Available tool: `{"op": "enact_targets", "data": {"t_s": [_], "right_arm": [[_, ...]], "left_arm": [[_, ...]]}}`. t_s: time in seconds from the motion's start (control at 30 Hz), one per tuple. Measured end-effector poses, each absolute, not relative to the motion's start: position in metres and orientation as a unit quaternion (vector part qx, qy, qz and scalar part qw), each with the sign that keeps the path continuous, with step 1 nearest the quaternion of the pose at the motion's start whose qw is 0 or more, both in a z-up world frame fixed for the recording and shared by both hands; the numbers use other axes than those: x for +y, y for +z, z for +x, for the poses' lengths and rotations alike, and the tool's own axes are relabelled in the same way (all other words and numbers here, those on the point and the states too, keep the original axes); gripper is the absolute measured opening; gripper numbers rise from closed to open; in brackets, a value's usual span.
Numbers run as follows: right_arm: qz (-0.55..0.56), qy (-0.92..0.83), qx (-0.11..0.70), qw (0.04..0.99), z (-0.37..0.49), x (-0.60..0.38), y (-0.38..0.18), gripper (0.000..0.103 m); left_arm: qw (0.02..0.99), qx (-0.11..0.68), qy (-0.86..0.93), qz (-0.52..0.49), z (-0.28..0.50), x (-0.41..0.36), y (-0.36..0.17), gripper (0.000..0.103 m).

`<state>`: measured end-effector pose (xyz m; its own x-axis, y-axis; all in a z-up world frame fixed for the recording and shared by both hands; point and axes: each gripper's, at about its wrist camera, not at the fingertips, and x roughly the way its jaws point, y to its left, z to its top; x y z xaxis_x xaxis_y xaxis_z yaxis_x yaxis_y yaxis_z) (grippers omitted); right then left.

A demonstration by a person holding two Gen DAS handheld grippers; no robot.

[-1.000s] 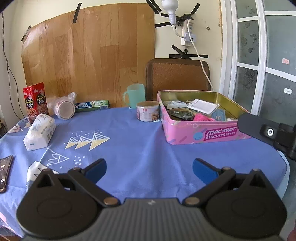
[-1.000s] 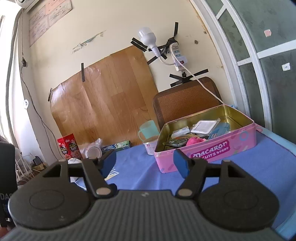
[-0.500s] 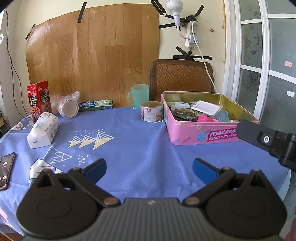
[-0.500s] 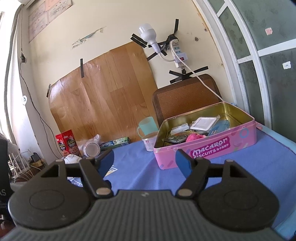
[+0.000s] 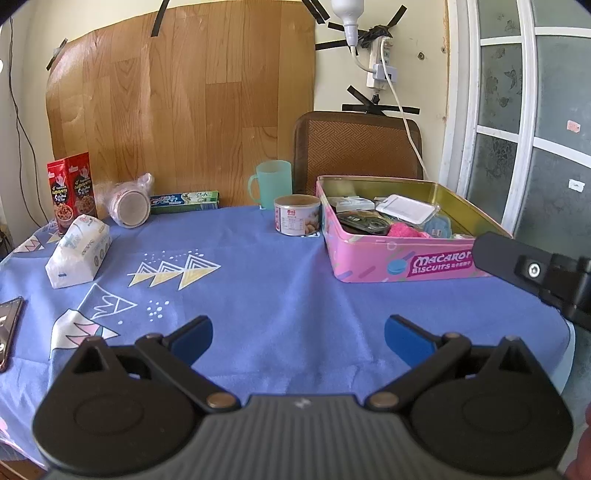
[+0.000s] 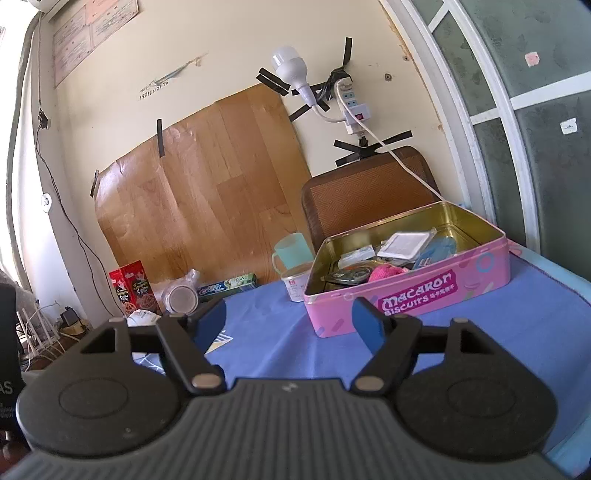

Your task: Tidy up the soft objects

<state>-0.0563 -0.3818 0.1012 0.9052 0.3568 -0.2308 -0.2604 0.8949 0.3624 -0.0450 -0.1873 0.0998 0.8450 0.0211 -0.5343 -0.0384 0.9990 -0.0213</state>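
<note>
Left wrist view, left to right: a phone (image 5: 8, 332) lies at the 9 o'clock edge of the worktop (image 5: 280, 295), which carries a blue cloth. A white tissue pack (image 5: 78, 251) lies at 10 o'clock, with a red snack box (image 5: 72, 192), a tipped cup (image 5: 129, 206) and a toothpaste box (image 5: 184, 202) behind it. At 12 o'clock stand a green mug (image 5: 271, 184) and a can (image 5: 297, 214). At 2 o'clock sits the open pink tin (image 5: 399, 258); a pink soft cloth (image 5: 404, 230) lies inside it among other small items. The left claw (image 5: 298, 334) stands wide, with nothing between its blue pads.

Only this view shows the phone and the whole tissue pack. It also shows part of the right claw's body at 3 o'clock.

Right wrist view: the right claw (image 6: 289, 322) stands wide and empty; its jaws have just been opening. The tin (image 6: 413, 295) sits at 2 o'clock, the soft cloth (image 6: 386, 272) visible inside. Only this view shows the papers (image 6: 94, 35) high on the wall at 11 o'clock.
</note>
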Motion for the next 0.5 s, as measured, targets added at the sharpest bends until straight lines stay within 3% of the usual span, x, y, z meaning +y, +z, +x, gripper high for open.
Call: {"op": "enact_targets", "data": {"t_s": [0.5], "right_arm": [[0.165,0.157,0.145,0.963,-0.0572,-0.3813,0.1014,0.079]], "left_arm": [[0.962,0.271,0.024,-0.025,-0.0480,-0.1840,0.1006,0.103]]}}
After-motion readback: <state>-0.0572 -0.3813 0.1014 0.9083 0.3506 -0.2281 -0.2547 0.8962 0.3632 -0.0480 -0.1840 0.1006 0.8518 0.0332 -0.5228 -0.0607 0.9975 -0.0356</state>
